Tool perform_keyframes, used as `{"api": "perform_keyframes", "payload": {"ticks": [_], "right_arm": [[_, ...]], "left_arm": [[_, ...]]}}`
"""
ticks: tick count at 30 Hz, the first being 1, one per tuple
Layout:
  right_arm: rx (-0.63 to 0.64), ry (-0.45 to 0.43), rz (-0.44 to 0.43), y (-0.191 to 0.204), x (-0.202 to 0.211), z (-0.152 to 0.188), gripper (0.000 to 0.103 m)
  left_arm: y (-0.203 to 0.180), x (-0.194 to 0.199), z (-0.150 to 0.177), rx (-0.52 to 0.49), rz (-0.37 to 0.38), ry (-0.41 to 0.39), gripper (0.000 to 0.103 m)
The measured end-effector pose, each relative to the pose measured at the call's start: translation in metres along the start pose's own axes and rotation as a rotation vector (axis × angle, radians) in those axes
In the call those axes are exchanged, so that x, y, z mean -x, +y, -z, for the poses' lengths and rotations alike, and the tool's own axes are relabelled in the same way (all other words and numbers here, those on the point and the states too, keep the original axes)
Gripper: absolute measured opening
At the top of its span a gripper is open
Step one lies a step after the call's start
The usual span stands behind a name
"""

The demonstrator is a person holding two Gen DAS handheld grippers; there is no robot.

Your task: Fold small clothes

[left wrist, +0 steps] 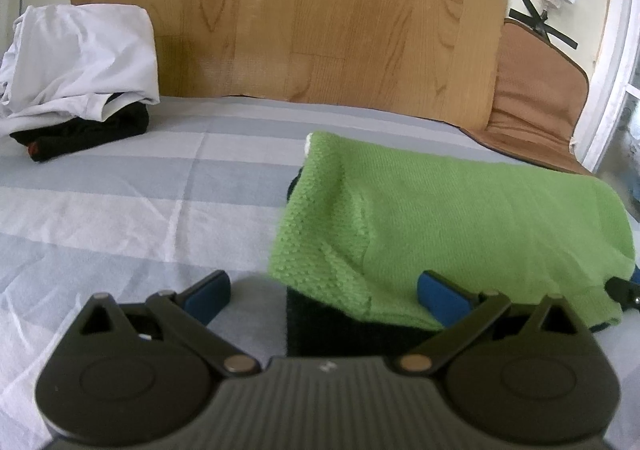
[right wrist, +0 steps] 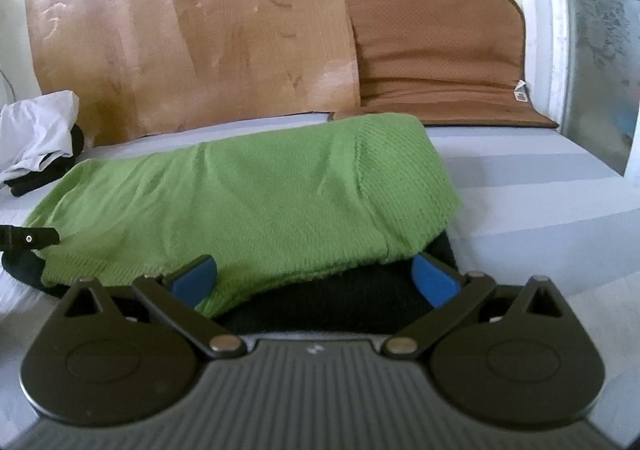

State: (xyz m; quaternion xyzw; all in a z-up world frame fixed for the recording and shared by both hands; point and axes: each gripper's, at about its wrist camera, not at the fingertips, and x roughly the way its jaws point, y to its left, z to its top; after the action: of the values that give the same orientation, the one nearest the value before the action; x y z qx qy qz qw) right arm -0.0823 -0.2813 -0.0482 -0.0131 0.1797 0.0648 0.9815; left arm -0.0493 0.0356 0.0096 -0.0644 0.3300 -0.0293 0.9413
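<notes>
Your left hand-held gripper point(left wrist: 326, 296) and right hand-held gripper point(right wrist: 314, 282) both gape wide, empty, at the near edge of the green knit garment point(left wrist: 460, 218) folded over dark cloth on the striped bed point(left wrist: 120, 202). Pinch both layers together before lifting, keeping edges aligned.

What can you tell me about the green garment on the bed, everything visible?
The green knit garment looks like a soft sweater, bright green with a coarser ribbed band along one end. It lies folded in a rough rectangle on the grey-and-white striped bedsheet, with a dark, near-black layer showing beneath its near edge. The left gripper and right gripper are both open at that near edge, blue pads either side of the fabric. Whether the pads touch it is unclear.
</notes>
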Motion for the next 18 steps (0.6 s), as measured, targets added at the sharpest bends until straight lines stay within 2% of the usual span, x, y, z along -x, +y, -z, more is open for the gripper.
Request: {"api": "perform_keyframes", "payload": {"ticks": [5,9,12,18], "right_arm": [[-0.007,-0.037,0.048,0.009,0.008,0.005,0.103],[0.051,-0.105,0.065,0.02,0.02,0.012,0.103],[0.089,-0.115,0.084,0.025,0.02,0.013,0.103],[0.016,-0.118,0.087,0.013,0.02,0.011,0.103]], "left_arm": [[-0.003,0.0,0.0,-0.02,-0.023,0.008,0.103],[-0.002,0.002,0.0,-0.024,-0.052,-0.003,0.103],[-0.003,0.005,0.0,-0.039,-0.077,-0.019,0.103],[-0.003,0.008,-0.001,-0.045,-0.118,-0.038,0.103]]}}
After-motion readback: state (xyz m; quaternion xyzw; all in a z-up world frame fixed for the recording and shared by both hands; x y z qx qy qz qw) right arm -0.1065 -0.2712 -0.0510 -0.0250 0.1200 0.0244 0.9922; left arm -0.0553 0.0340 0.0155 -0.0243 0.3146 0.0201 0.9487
